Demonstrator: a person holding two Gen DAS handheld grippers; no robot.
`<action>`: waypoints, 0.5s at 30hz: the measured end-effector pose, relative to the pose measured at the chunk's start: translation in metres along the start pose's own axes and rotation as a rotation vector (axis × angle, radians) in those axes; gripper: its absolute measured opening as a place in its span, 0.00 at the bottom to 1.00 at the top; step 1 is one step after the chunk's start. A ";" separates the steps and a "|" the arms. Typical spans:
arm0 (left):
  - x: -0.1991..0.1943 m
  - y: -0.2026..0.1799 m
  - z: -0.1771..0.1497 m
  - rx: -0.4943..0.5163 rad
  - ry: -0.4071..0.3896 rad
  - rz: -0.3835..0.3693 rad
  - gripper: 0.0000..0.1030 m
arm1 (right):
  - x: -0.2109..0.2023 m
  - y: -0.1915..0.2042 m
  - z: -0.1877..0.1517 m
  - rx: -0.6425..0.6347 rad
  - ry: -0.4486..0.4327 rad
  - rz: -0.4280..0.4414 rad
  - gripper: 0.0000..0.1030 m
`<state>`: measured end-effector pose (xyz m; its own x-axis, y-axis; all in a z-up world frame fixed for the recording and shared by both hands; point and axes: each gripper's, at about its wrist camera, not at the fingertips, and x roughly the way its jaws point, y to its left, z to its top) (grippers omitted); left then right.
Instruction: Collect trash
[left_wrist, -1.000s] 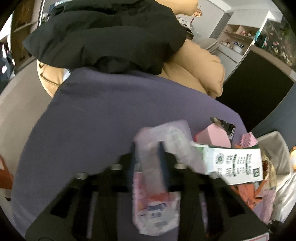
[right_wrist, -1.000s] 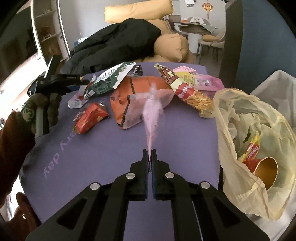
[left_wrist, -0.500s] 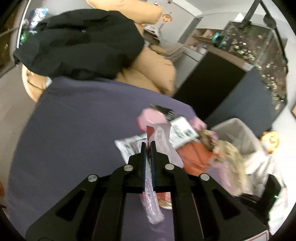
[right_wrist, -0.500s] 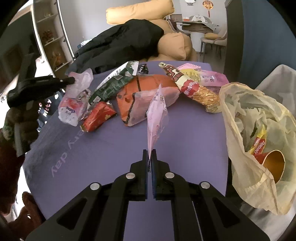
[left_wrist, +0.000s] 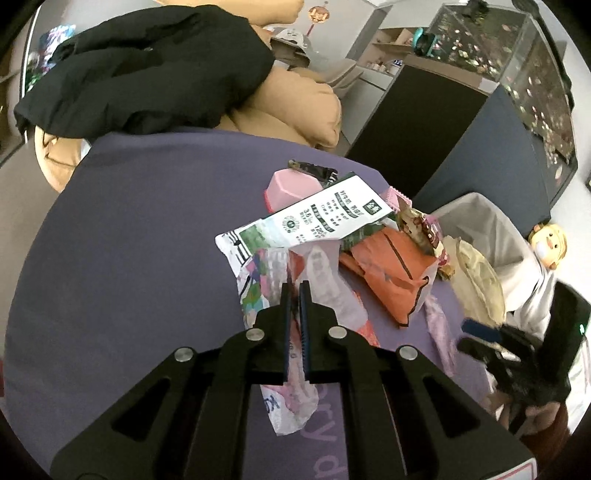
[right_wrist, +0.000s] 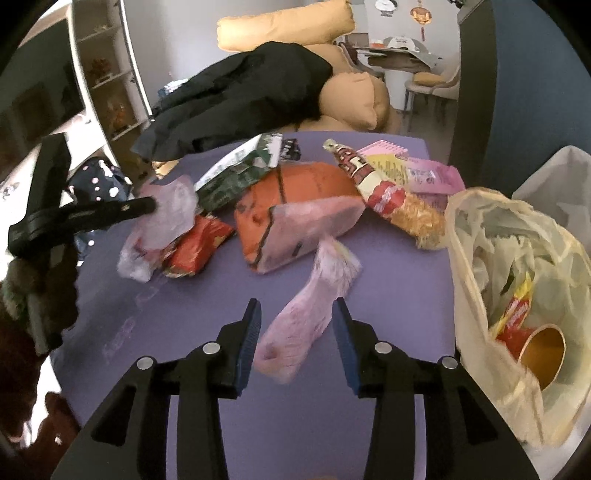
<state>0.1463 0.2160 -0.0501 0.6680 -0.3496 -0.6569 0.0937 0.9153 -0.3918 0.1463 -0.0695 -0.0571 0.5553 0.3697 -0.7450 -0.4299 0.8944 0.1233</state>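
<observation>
Two grippers are seen over a purple cloth-covered table (right_wrist: 388, 280). Left gripper (left_wrist: 294, 291): jaws pressed together on a crumpled clear plastic wrapper with pink and red print (left_wrist: 325, 284), which is held clear of the cloth and hangs down below the fingers. Right gripper (right_wrist: 295, 314): jaws have just been opening and stand apart; a pale pink translucent plastic bag (right_wrist: 314, 306) lies loose between them, untouched by the pads. Remaining trash is heaped at 12 o'clock from the right gripper: an orange snack bag (right_wrist: 295, 192), a small red foil packet (right_wrist: 195, 247), a green-and-white pouch (right_wrist: 236, 173). A yellowish plastic trash bag (right_wrist: 476, 266), mouth open, sits at 3 o'clock at the table edge.
</observation>
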 end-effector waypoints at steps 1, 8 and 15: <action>0.000 -0.001 0.000 0.005 0.000 0.001 0.04 | 0.007 -0.002 0.004 0.007 0.009 -0.015 0.37; 0.006 -0.005 0.000 0.012 0.012 0.004 0.13 | 0.040 -0.015 0.020 0.018 0.088 -0.065 0.37; 0.007 -0.019 0.003 0.057 0.008 0.007 0.26 | 0.033 -0.011 0.014 -0.026 0.064 -0.036 0.17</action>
<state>0.1515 0.1972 -0.0451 0.6626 -0.3450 -0.6648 0.1317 0.9274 -0.3501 0.1795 -0.0640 -0.0736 0.5241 0.3198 -0.7894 -0.4295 0.8996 0.0793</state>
